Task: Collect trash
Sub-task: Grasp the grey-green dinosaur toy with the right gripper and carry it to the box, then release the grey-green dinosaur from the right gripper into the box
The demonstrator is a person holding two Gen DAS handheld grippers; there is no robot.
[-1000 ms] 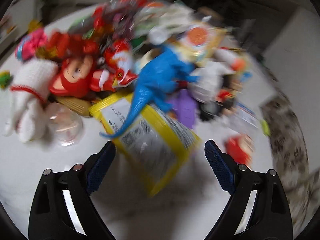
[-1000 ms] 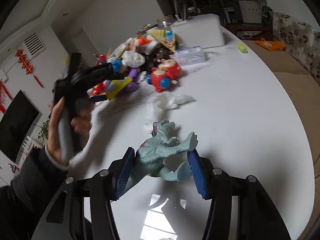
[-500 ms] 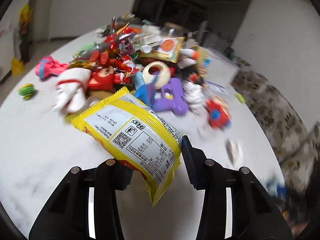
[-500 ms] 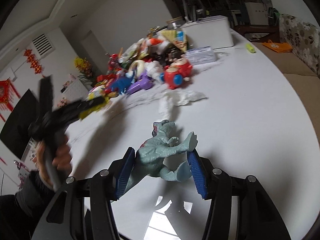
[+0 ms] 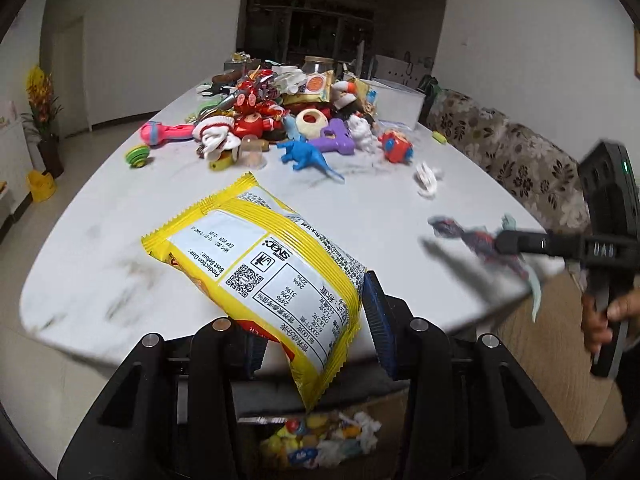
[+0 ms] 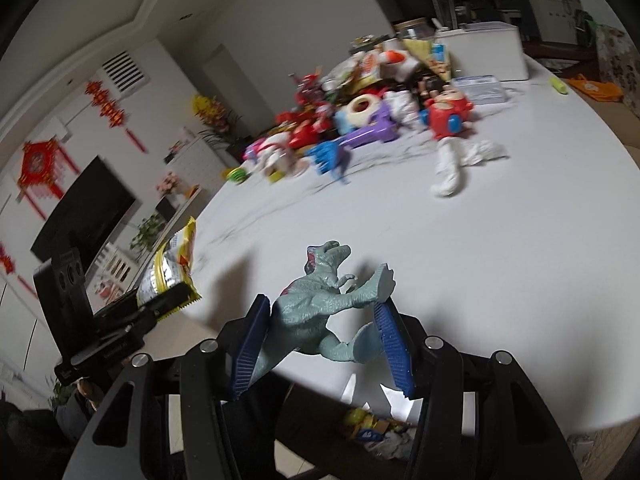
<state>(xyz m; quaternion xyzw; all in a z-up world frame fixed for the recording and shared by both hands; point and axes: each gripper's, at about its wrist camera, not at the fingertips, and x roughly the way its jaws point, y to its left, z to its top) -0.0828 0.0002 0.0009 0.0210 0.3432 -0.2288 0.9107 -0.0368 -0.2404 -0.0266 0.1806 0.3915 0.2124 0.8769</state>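
Note:
My left gripper point(image 5: 316, 324) is shut on a yellow snack bag point(image 5: 260, 264) and holds it in the air over the near edge of the white table point(image 5: 120, 208). The bag also shows in the right wrist view point(image 6: 170, 268), held by the left gripper point(image 6: 160, 304). My right gripper point(image 6: 320, 332) is shut on a grey-green toy dinosaur point(image 6: 320, 304) near the table's edge; it shows blurred in the left wrist view point(image 5: 480, 240). A bin of trash point(image 5: 320, 440) sits on the floor below the table edge, also in the right wrist view point(image 6: 376, 432).
A heap of toys and wrappers point(image 5: 304, 116) fills the far half of the table, with a blue dinosaur point(image 5: 308, 156) and crumpled white tissue point(image 5: 426, 176) nearer. A white box point(image 6: 480, 56) stands at the far end. A patterned sofa point(image 5: 520, 160) runs along the right.
My left gripper closed on the yellow snack bag, lifted it from the pile and pulled it back past the table's near edge. My right gripper, still holding the dinosaur, moved back to the edge.

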